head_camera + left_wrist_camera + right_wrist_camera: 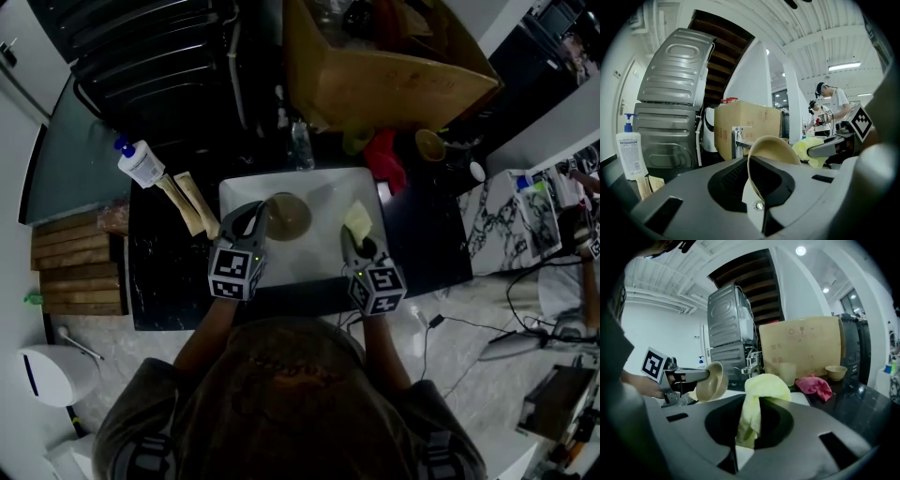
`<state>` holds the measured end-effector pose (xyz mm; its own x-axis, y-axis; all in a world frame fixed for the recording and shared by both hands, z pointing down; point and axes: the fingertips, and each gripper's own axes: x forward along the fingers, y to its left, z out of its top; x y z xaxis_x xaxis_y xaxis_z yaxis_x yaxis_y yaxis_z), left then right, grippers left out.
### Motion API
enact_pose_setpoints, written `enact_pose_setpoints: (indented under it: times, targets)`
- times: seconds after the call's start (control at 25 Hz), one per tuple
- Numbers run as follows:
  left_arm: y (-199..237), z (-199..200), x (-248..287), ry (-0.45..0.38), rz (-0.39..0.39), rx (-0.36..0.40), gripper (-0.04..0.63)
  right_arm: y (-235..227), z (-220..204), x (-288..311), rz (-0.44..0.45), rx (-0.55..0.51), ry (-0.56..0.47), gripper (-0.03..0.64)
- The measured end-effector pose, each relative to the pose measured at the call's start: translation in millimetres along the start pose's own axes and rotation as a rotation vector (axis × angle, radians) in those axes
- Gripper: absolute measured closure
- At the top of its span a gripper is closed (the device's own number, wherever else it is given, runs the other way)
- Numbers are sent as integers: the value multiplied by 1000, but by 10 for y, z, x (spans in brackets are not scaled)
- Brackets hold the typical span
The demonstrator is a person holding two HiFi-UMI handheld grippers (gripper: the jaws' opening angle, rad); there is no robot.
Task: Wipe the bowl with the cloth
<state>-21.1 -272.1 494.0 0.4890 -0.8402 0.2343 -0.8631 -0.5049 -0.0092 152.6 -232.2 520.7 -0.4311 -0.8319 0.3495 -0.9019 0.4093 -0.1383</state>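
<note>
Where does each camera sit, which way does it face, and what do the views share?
Head view: on the person's head, looking steeply down at the sink; shows both forearms, left gripper and right gripper.
Left gripper view: on the left gripper, looking along its jaws, shut on the bowl, towards the cardboard box.
Right gripper view: on the right gripper, looking along its jaws, shut on the cloth, towards that box.
Shared: each gripper view also shows the other gripper.

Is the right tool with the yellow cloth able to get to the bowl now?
Probably yes. The left tool holds the bowl by its rim, lifted over the sink, and the right tool grips the cloth just beside it. Nothing shows between them.
</note>
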Motion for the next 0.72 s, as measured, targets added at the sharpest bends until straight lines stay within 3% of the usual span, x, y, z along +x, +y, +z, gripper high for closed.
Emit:
enact_pose_setpoints:
  times: [0.52,0.6,0.72]
  targets:
    - [-195,934,-438,-352,-33,82,574,301,884,-383,-31,-146,-353,597]
    - [-248,1059,-520,-411,-46,105,574,353,967,-436,-41,-179,-384,597]
    - [-285,1112,-567,-436,-57,116,574,395,1009,-463,-47,-187,-402,597]
